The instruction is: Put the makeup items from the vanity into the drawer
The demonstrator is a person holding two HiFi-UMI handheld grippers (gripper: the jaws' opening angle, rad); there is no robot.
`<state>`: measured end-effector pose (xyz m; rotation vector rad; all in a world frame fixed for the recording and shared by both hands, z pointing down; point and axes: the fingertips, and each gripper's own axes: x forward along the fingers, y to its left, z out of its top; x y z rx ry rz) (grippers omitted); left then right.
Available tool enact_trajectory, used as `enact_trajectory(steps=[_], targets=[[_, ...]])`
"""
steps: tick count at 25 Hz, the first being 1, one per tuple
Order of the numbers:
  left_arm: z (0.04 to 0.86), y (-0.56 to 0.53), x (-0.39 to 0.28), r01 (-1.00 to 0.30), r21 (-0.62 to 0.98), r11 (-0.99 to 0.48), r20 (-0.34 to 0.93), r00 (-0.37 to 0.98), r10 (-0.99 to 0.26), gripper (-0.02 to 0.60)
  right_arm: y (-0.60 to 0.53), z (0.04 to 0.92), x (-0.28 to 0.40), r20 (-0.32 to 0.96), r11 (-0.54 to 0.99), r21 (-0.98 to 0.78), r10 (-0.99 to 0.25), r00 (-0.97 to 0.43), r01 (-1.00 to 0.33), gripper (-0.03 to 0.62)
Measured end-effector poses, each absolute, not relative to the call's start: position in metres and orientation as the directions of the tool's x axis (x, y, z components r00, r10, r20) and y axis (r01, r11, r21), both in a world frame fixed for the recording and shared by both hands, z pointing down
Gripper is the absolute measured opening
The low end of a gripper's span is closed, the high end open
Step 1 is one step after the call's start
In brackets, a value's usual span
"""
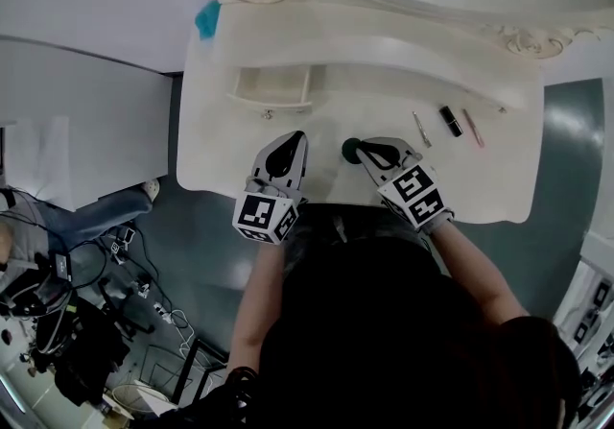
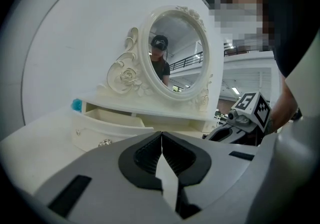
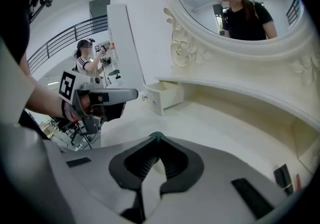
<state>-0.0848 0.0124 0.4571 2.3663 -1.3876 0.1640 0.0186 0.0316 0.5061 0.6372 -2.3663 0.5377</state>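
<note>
On the white vanity (image 1: 240, 144) a small drawer (image 1: 271, 88) stands pulled out at the back left; nothing shows inside it. My right gripper (image 1: 359, 148) is shut on a dark green round item (image 1: 350, 150) over the front middle; only a green sliver (image 3: 156, 136) shows at its tips. To its left my left gripper (image 1: 292, 139) is shut and holds nothing, its tips (image 2: 161, 135) pointing toward the drawer (image 2: 107, 118). To the right lie a thin pencil (image 1: 421, 129), a black lipstick (image 1: 451, 121) and a pink pencil (image 1: 473, 128).
An oval mirror (image 2: 175, 52) in an ornate frame rises behind the vanity. A teal object (image 1: 207, 19) sits at the back left corner. The vanity's front edge (image 1: 317, 199) runs just under both grippers. Chairs and cables fill the floor at the lower left (image 1: 86, 321).
</note>
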Motion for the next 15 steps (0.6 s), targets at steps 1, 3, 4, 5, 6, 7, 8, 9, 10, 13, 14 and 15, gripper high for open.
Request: enact_trajectory(steps=[1, 3, 4, 5, 6, 7, 8, 9, 10, 13, 14, 15], targets=[[0.458, 0.013, -0.087, -0.862, 0.274, -0.427, 0.294, 0.498, -0.816, 0.012, 0.030, 0.501, 0.015, 0.646, 0.802, -0.220, -0.306, -0.699, -0.555, 0.034], [0.458, 0.013, -0.092, -0.866, 0.274, -0.418, 0.294, 0.489, -0.821, 0.012, 0.025, 0.492, 0.007, 0.627, 0.807, -0.226, -0.308, -0.715, -0.546, 0.034], [0.457, 0.012, -0.095, -0.868, 0.273, -0.414, 0.293, 0.486, -0.824, 0.012, 0.022, 0.487, 0.002, 0.618, 0.809, -0.226, -0.311, -0.722, -0.543, 0.034], [0.457, 0.012, -0.098, -0.869, 0.273, -0.412, 0.292, 0.483, -0.825, 0.012, 0.018, 0.483, -0.003, 0.609, 0.810, -0.227, -0.315, -0.728, -0.540, 0.034], [0.457, 0.011, -0.101, -0.869, 0.274, -0.411, 0.292, 0.483, -0.826, 0.012, 0.015, 0.479, -0.008, 0.600, 0.810, -0.230, -0.318, -0.734, -0.540, 0.034], [0.456, 0.010, -0.104, -0.869, 0.275, -0.412, 0.291, 0.483, -0.826, 0.012, 0.012, 0.474, -0.013, 0.592, 0.808, -0.234, -0.322, -0.739, -0.540, 0.034], [0.456, 0.010, -0.108, -0.868, 0.275, -0.415, 0.290, 0.486, -0.824, 0.012, 0.009, 0.470, -0.018, 0.585, 0.807, -0.237, -0.327, -0.743, -0.541, 0.034], [0.455, 0.008, -0.111, -0.866, 0.274, -0.419, 0.290, 0.490, -0.822, 0.012, 0.005, 0.466, -0.024, 0.577, 0.805, -0.238, -0.332, -0.746, -0.543, 0.034], [0.455, 0.006, -0.115, -0.863, 0.273, -0.425, 0.290, 0.495, -0.819, 0.012, 0.001, 0.462, -0.030, 0.569, 0.804, -0.237, -0.340, -0.749, -0.545, 0.034], [0.453, -0.001, -0.127, -0.854, 0.266, -0.448, 0.291, 0.514, -0.807, 0.012, -0.014, 0.452, -0.046, 0.547, 0.792, -0.241, -0.366, -0.752, -0.561, 0.035], [0.452, -0.004, -0.131, -0.851, 0.264, -0.454, 0.291, 0.519, -0.804, 0.012, -0.019, 0.449, -0.052, 0.540, 0.785, -0.249, -0.373, -0.755, -0.567, 0.035], [0.451, -0.006, -0.136, -0.849, 0.263, -0.459, 0.291, 0.523, -0.801, 0.012, -0.023, 0.446, -0.057, 0.532, 0.778, -0.260, -0.379, -0.757, -0.572, 0.035]])
